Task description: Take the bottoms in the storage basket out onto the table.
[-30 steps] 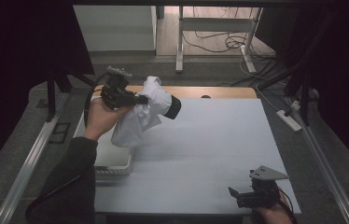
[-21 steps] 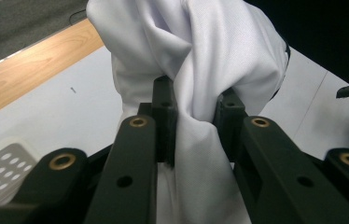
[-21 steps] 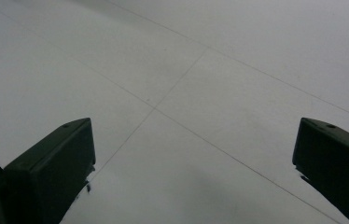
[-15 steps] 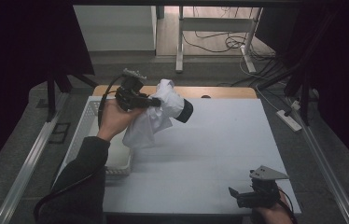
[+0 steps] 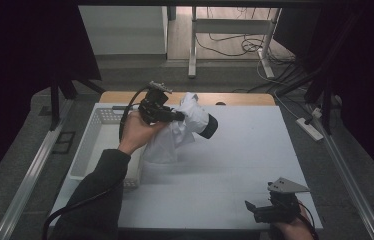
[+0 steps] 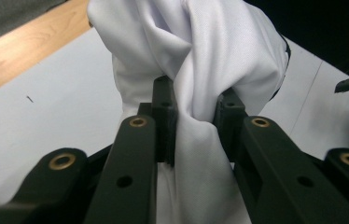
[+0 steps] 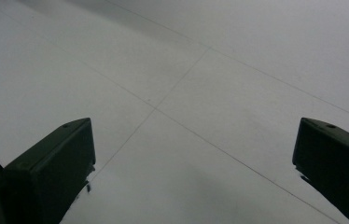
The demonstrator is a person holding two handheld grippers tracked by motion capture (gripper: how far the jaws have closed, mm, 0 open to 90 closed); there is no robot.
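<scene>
Far left, high view: white perforated basket (image 5: 106, 118) beside the table (image 5: 235, 165); my sleeve hides part of it, contents I cannot tell. Next, my left gripper (image 5: 175, 116) holds a bunched white cloth (image 5: 175, 140) raised over the table's left half, its lower end hanging near the surface. Black cuff-like end (image 5: 209, 127) on the cloth's right. Left gripper view adds what overhead hides: 2 pads pinching a fold of cloth (image 6: 196, 70). Far right, right gripper (image 5: 250, 208) low at the near edge, jaws wide, holding nothing.
</scene>
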